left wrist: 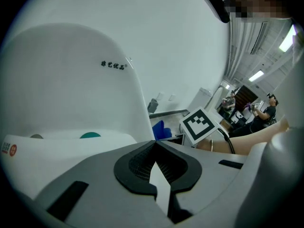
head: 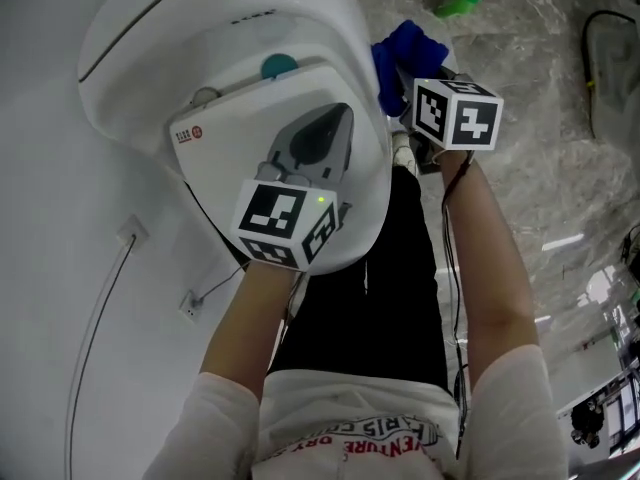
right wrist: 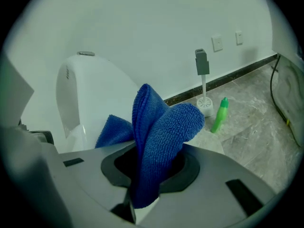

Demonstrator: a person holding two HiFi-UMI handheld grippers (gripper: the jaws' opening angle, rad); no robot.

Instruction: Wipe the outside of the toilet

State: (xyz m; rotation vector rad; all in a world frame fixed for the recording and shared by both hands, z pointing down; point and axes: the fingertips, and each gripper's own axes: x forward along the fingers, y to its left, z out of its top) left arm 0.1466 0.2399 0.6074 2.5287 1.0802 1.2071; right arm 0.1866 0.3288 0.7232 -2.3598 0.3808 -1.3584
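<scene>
Cloth point(right wrist: 164, 122) sits clamped in right tongs point(right wrist: 149, 160) beside the toilet point(right wrist: 90, 94), left tongs point(left wrist: 155, 148) closed empty above it.

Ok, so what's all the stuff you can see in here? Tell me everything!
toilet: one, white, in front of the person
teal spot: one, on the toilet
cloth: one, blue, pinched beside the toilet
bottle: one, green, on the floor
toilet brush: one, grey handle, beside the bottle
wall sockets: two, white, above the brush
left gripper: grey, shut, empty, over the toilet
right gripper: grey, shut on the cloth
</scene>
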